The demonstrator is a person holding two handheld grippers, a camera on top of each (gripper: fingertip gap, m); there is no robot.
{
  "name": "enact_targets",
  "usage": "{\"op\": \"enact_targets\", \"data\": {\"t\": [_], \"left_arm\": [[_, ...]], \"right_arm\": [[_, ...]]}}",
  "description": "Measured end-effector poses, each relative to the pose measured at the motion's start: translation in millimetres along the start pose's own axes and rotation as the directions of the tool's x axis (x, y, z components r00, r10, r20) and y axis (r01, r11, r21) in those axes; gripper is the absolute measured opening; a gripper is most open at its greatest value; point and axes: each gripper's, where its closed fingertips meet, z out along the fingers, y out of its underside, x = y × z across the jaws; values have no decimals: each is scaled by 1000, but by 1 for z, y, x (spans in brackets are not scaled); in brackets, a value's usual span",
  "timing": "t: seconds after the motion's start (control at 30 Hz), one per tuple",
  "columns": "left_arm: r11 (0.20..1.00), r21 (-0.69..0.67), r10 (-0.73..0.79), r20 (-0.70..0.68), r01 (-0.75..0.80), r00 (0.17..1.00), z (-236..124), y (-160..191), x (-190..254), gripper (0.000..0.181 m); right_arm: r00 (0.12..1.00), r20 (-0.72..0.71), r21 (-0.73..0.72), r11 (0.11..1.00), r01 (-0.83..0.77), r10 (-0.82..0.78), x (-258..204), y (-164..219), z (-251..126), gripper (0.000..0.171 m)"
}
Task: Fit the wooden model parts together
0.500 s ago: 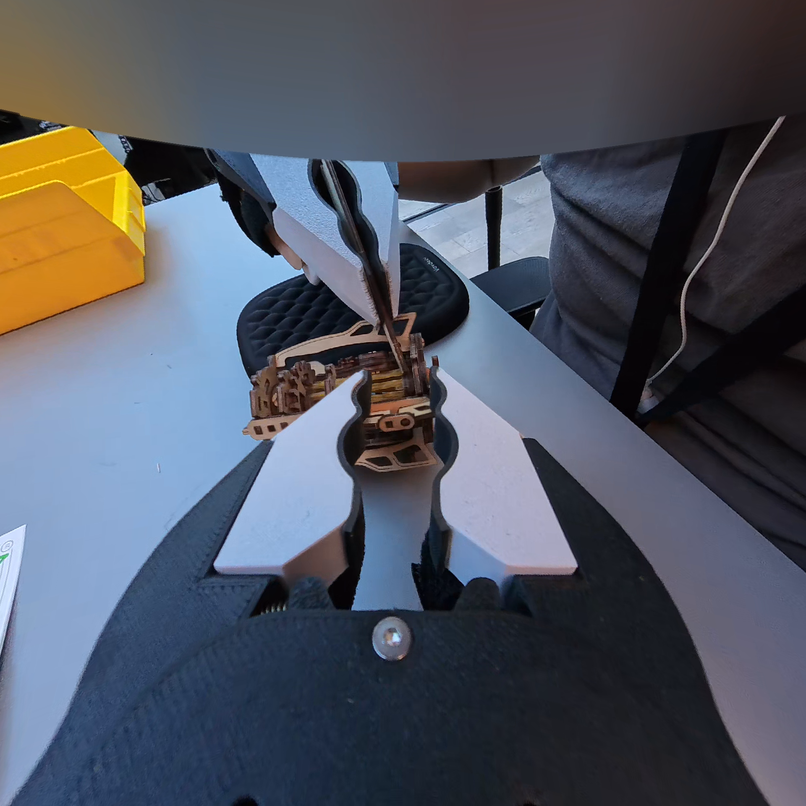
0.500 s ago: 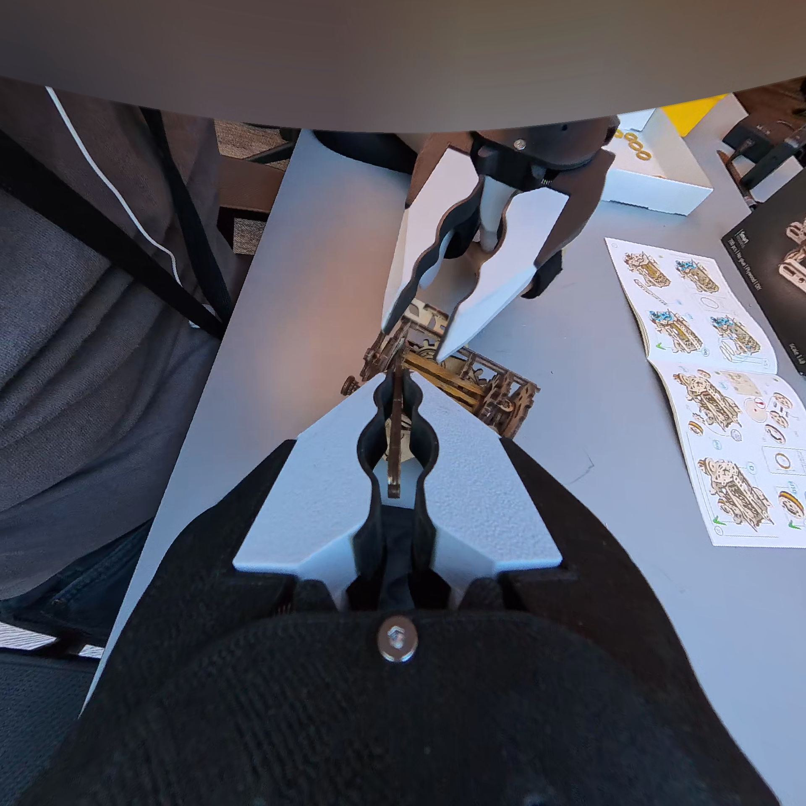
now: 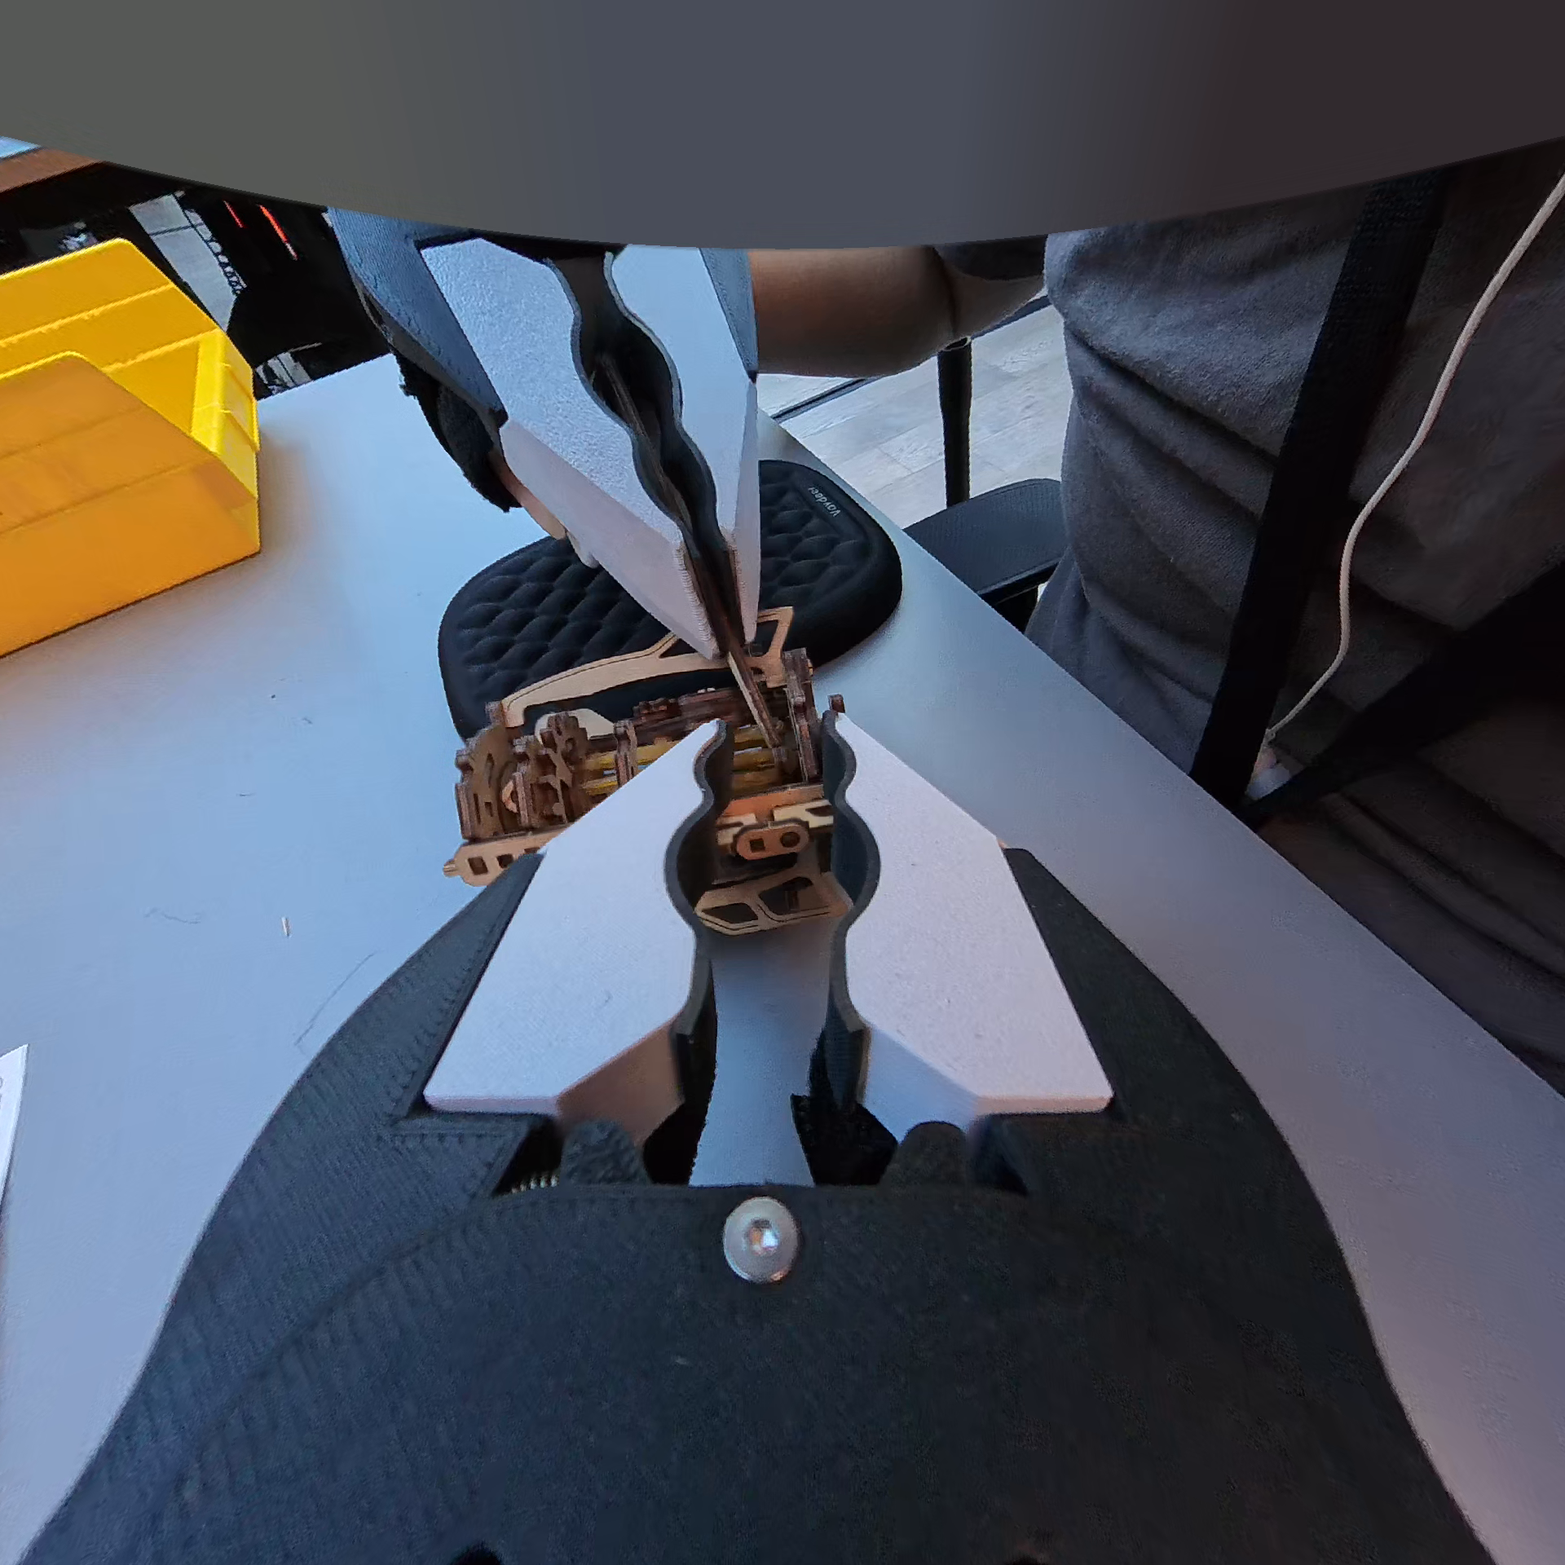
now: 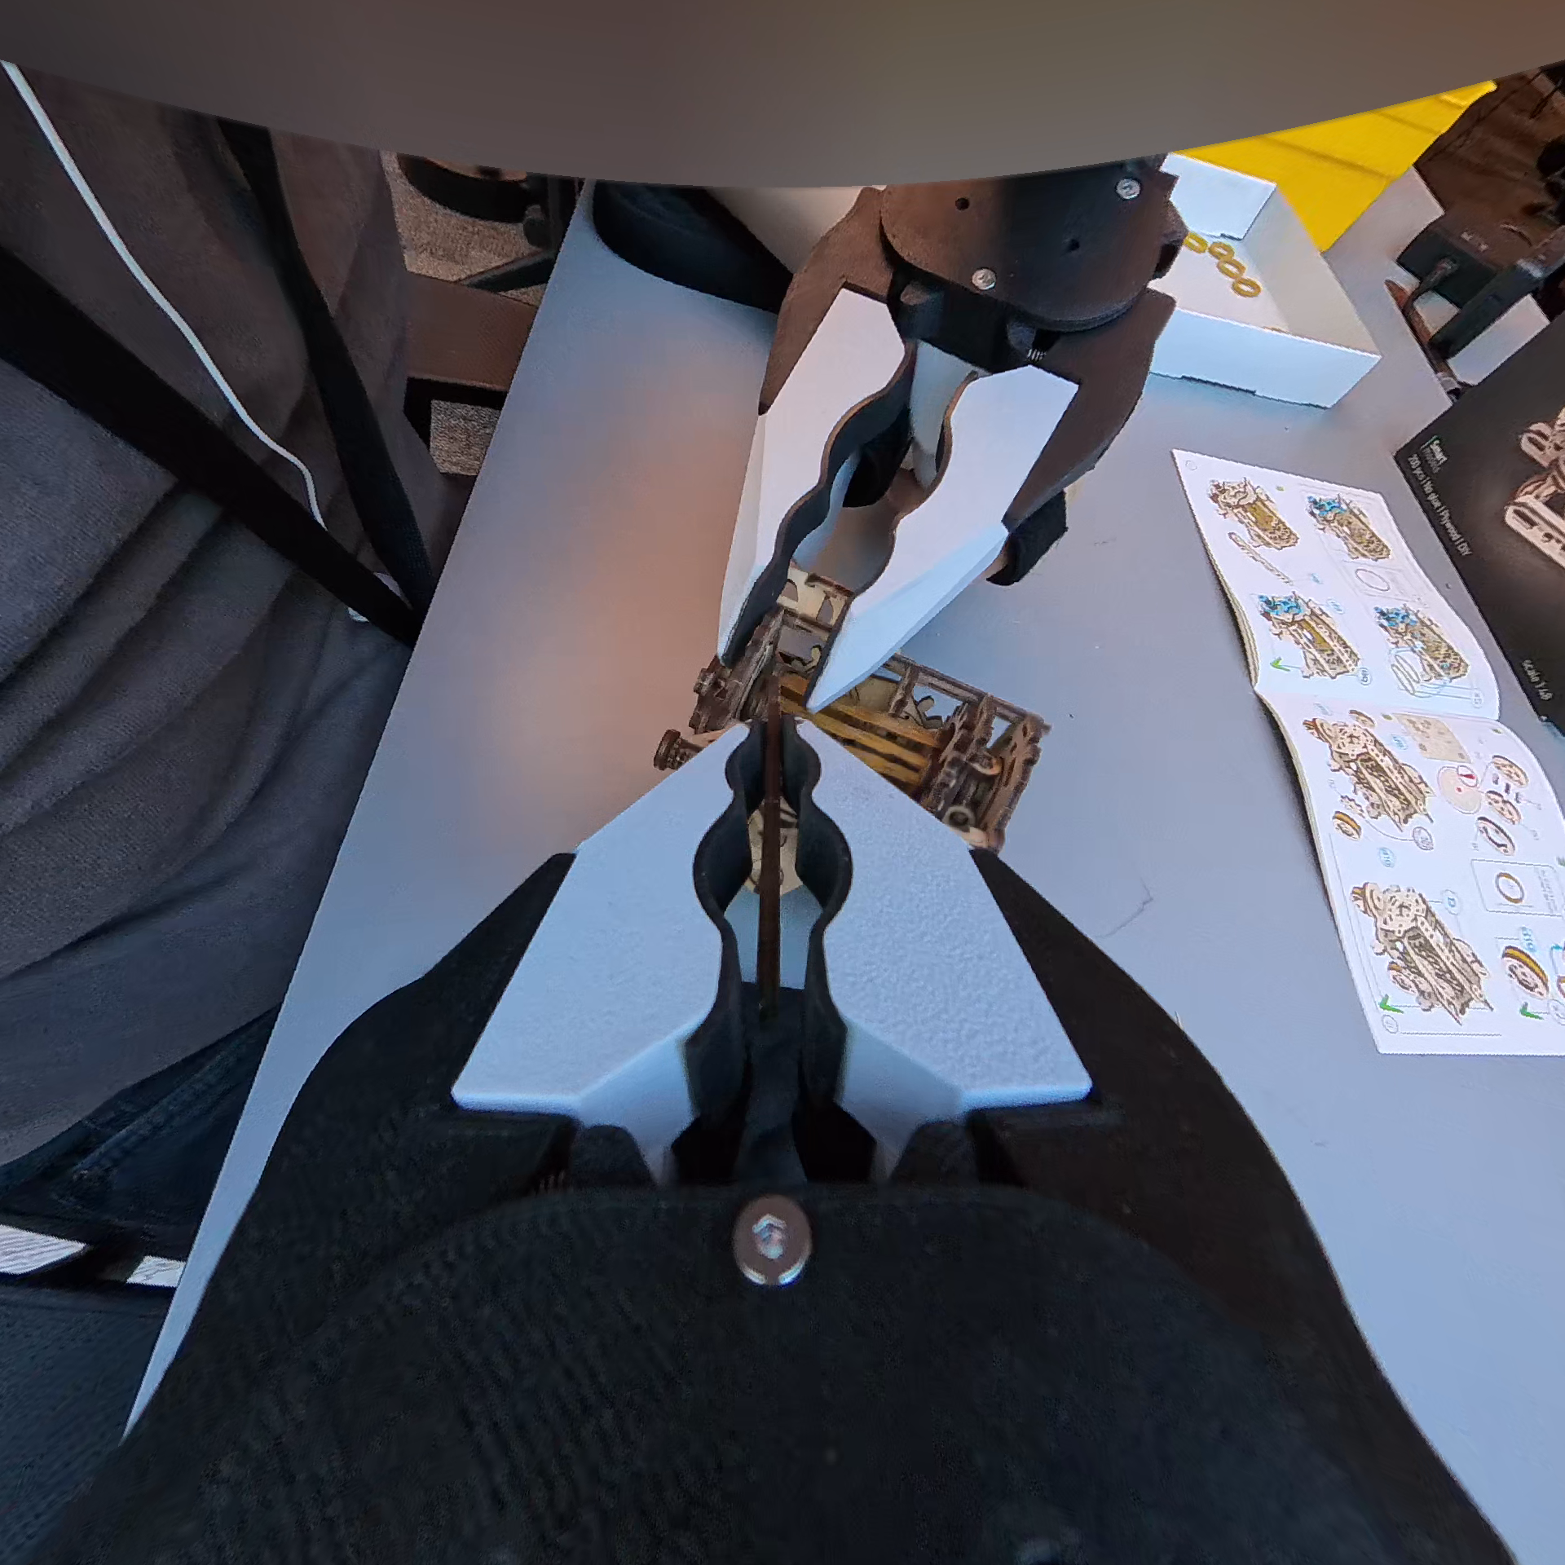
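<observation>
On the far left of the left wrist view sits a yellow bin (image 3: 118, 440) on the grey table (image 3: 212, 762). Next to it, more to the middle, lies a black padded mat (image 3: 550, 610) near the table edge.

In the middle stands the wooden model (image 3: 550, 762), a little brown car frame with many small cut-out pieces. It rests on the table, partly on the mat. The left gripper (image 3: 771, 737) has its two fingers on both sides of one end of the model and squeezes it, so the model is held in place. From above comes the right gripper (image 3: 724, 644). Its fingers are pressed together on a thin flat wooden piece (image 3: 749, 686). The tip of that piece pokes down into the top of the model, right by the left gripper's fingers.

On the right is a person in a grey shirt (image 3: 1270, 508) with black straps and a white cord.

In the right wrist view, the person's shirt is on the left. The thin wooden piece (image 4: 769, 847) stands on edge in the middle, between the right gripper's (image 4: 766, 728) fingers. The model (image 4: 915, 745) lies just past it, with the left gripper (image 4: 775, 677) clamped on its near end. Farther right lie a white box (image 4: 1270, 339) and an open picture booklet (image 4: 1397, 762).
</observation>
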Motion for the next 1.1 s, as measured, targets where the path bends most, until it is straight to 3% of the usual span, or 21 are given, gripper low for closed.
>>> {"op": "enact_targets", "data": {"t": [0.33, 0.63, 1.1], "left_arm": [[1000, 15, 5, 21, -5, 1000, 1, -2, -3, 15], [999, 29, 22, 54, -24, 998, -1, -4, -5, 34], [998, 43, 43, 78, -47, 996, -4, -4, -8, 21]], "right_arm": [[999, -32, -3, 1000, 4, -4, 2, -3, -6, 1], [999, -31, -30, 999, 10, -10, 1, 0, -3, 1], [998, -55, -15, 1000, 4, -5, 1, -1, -6, 1]]}}
